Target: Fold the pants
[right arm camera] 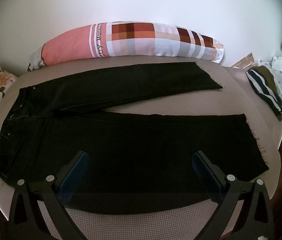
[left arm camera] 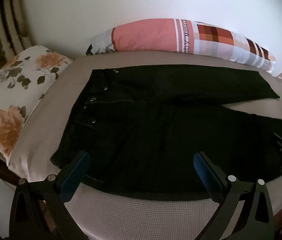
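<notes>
The black pants (right arm camera: 121, 136) lie flat on the bed (right arm camera: 141, 218), legs splayed apart, ready for folding, so the left gripper (left arm camera: 141, 172) and right gripper (right arm camera: 141, 170) hover over the near edge, both wide open and empty.

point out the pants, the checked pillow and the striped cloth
pants (right arm camera: 133, 140), right wrist view, middle of the near leg
checked pillow (right arm camera: 133, 40), right wrist view, its checked middle
striped cloth (right arm camera: 264, 92), right wrist view, its white stripes
</notes>
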Action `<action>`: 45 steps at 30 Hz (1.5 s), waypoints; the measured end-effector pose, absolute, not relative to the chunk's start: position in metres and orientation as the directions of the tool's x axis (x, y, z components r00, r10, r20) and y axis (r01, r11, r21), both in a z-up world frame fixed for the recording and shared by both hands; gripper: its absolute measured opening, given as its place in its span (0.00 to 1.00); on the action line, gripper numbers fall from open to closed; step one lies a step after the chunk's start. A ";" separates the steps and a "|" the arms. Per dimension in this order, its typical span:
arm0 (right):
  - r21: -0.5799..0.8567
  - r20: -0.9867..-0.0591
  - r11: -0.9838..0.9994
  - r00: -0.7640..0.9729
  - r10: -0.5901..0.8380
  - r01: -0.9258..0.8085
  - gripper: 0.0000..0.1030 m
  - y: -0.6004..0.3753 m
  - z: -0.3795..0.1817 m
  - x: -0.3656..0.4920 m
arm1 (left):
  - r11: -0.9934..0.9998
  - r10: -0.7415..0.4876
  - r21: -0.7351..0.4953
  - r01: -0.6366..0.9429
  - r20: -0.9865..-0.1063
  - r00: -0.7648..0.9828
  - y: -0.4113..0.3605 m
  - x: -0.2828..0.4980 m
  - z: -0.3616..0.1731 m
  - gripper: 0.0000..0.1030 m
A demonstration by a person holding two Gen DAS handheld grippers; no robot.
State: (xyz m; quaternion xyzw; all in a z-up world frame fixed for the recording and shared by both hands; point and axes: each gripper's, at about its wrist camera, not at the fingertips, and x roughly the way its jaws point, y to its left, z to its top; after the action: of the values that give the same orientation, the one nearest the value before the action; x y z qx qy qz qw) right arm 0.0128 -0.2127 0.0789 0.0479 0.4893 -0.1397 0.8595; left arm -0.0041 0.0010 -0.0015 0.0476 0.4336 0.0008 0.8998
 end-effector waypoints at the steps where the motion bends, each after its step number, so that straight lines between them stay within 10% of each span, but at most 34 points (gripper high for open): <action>1: -0.056 -0.855 0.957 0.481 -0.194 0.286 1.00 -0.213 0.079 0.013 | 0.996 0.043 0.085 0.038 -0.780 0.625 0.002 -0.004 -0.001 0.99; 45: 0.061 -0.891 0.970 0.451 -0.054 0.237 1.00 -0.205 0.058 0.055 | 0.998 0.047 0.063 0.004 -0.783 0.620 0.053 0.069 -0.017 0.99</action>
State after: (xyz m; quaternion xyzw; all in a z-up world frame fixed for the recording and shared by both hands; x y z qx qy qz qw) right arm 0.0551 -0.2048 0.0583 0.0886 0.5167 -0.0858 0.8472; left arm 0.0690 0.0526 -0.0170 0.0293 0.4357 0.0120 0.8995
